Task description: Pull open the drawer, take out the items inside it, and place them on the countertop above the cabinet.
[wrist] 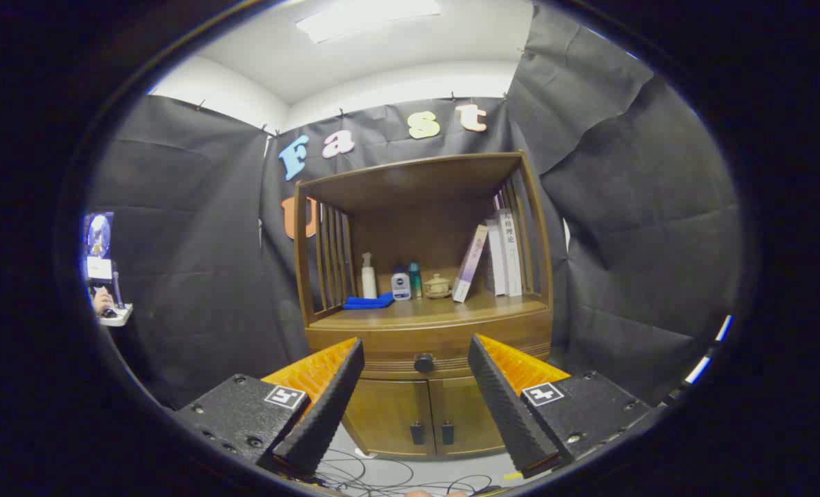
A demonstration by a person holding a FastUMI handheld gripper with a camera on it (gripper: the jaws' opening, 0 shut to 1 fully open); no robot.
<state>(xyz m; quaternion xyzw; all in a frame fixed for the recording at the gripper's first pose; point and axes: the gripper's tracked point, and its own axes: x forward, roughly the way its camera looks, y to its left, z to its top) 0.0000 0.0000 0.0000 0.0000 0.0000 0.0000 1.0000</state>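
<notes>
My gripper (pixel 415 359) hangs with fingers spread wide, framing the drawer knob (pixel 424 363) at twelve o'clock, beyond my tips, lined up to pull the closed drawer (pixel 382 345) below the countertop (pixel 410 314).

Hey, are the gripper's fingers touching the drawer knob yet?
Apart. In the gripper view the open gripper frames the drawer knob, which sits well beyond the fingertips, with cabinet front visible on both sides.

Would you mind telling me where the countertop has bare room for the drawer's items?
The countertop's front strip, ahead of the blue cloth and books, is bare. The back is crowded: bottles, small pot, and leaning book. The open hand-held gripper frames the shut drawer's knob.
</notes>
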